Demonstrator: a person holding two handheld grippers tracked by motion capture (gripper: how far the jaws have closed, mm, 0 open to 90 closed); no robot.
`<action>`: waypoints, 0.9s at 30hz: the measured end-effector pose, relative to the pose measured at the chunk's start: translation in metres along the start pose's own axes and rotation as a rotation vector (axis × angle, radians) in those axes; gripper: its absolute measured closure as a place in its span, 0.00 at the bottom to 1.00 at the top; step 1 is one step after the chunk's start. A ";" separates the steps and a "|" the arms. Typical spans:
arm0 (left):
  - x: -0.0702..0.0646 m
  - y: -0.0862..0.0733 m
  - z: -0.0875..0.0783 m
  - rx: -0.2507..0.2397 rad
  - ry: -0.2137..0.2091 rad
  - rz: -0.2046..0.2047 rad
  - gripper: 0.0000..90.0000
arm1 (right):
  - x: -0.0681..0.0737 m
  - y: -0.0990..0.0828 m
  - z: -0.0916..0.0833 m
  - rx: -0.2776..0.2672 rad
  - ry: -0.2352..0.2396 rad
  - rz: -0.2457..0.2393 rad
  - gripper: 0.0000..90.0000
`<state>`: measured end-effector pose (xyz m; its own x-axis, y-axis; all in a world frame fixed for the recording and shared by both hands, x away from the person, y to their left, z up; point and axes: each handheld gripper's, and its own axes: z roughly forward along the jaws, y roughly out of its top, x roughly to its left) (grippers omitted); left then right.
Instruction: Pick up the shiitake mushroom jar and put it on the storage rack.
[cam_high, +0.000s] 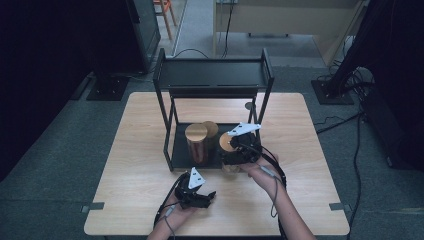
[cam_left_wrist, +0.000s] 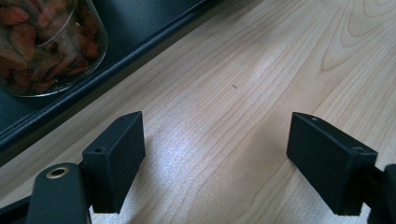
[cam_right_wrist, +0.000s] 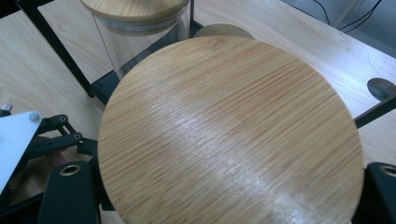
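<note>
A black two-tier rack (cam_high: 168, 105) stands mid-table. On its lower shelf (cam_high: 180, 146) is a tall glass jar of reddish-brown pieces (cam_high: 196, 145) with a bamboo lid, and a second lidded jar (cam_high: 212, 128) behind it. My right gripper (cam_high: 236, 151) is shut on a third bamboo-lidded jar (cam_high: 227, 142) at the shelf's front right corner. That round lid (cam_right_wrist: 229, 126) sits between the jaws in the right gripper view, hiding the jar body. My left gripper (cam_high: 207, 196) rests low over the table (cam_left_wrist: 261, 84), open and holding nothing (cam_left_wrist: 217, 158), with the reddish jar (cam_left_wrist: 46, 42) off to its left.
The rack's top shelf (cam_high: 215, 75) overhangs the jars, and its thin posts (cam_right_wrist: 51, 42) frame the lower shelf. A small round hole (cam_high: 248, 105) is in the table behind the rack. Bare wood lies on both sides. Cables trail on the floor at right.
</note>
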<state>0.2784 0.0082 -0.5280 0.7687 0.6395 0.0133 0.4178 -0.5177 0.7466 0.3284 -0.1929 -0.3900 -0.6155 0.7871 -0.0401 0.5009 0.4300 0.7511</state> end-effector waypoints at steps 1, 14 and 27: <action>0.000 0.000 0.000 0.001 -0.001 0.000 0.22 | 0.000 0.001 0.001 0.001 0.002 -0.005 0.28; 0.000 0.000 0.000 0.003 -0.001 0.003 0.22 | -0.005 0.015 0.012 0.014 -0.016 0.006 0.28; -0.001 0.000 0.000 0.004 -0.002 0.005 0.22 | -0.011 0.021 0.027 0.019 -0.033 0.037 0.28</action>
<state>0.2776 0.0076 -0.5277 0.7717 0.6357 0.0163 0.4154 -0.5234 0.7440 0.3625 -0.1807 -0.3911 -0.5762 0.8166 -0.0349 0.5344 0.4087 0.7398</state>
